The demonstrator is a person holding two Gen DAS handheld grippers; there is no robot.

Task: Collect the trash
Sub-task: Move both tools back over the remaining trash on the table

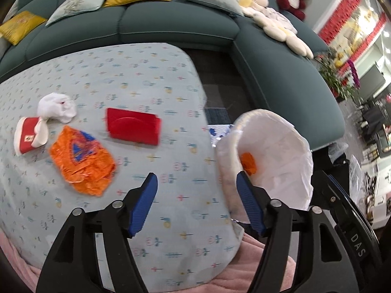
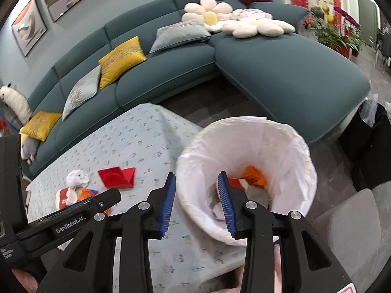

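On the table with a pale blue patterned cloth (image 1: 146,78) lie a crumpled orange wrapper (image 1: 83,163), a red folded card (image 1: 133,127), a white crumpled tissue (image 1: 57,107) and a red-and-white pack (image 1: 27,136). My left gripper (image 1: 196,178) hangs open above the cloth, right of the wrapper, with nothing between its fingers. Beside the table's right edge stands a bin with a white liner (image 2: 281,146). It holds orange scrap (image 2: 254,173) and a red-and-white piece (image 2: 235,183). My right gripper (image 2: 196,177) is open over the bin's left rim and holds nothing.
A teal corner sofa (image 2: 281,73) with yellow and grey cushions and flower pillows (image 2: 244,22) runs behind the table. Dark floor lies between them. A grey seat (image 2: 347,232) is at the lower right. Potted plants (image 2: 334,34) stand far right.
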